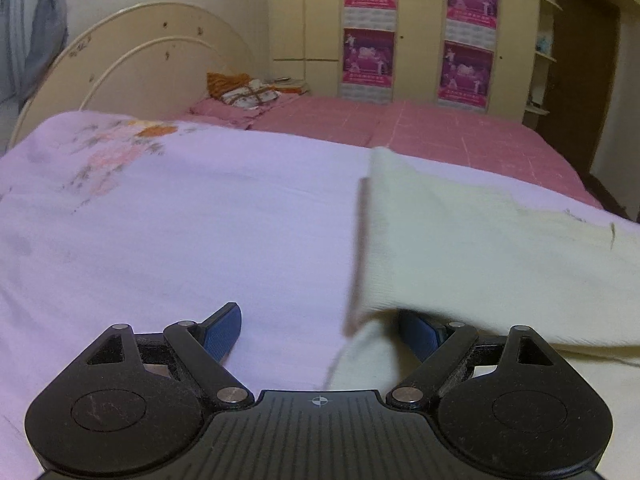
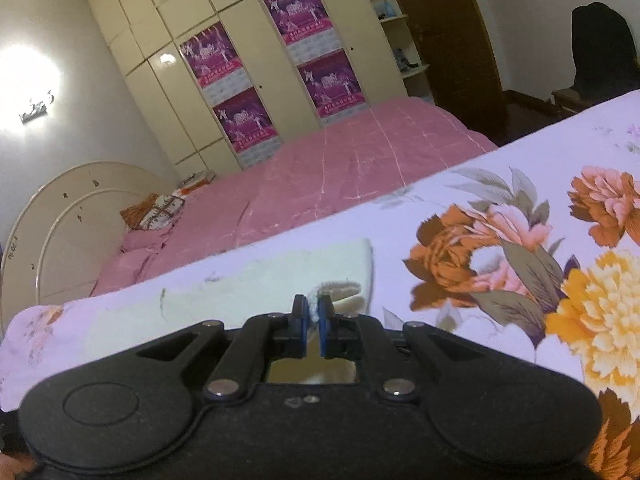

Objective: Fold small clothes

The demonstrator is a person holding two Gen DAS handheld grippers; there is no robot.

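While the right gripper (image 2: 314, 312) is clamped on a corner of the cream cloth (image 2: 256, 280), the left gripper (image 1: 320, 328) stands wide apart, its right finger apparently under that cloth's folded flap. The cloth lies on the floral sheet (image 2: 500, 208), near its far edge; the pink bed (image 2: 340, 164) lies beyond.

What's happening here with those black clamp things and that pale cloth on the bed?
A person is folding a small cream garment on a floral sheet spread over the bed, using a hand-held gripper in each hand. The right gripper is shut on an edge of the garment. The left gripper is open, with part of the cloth draped over one of its fingers but not clamped. The fold is only partway done.
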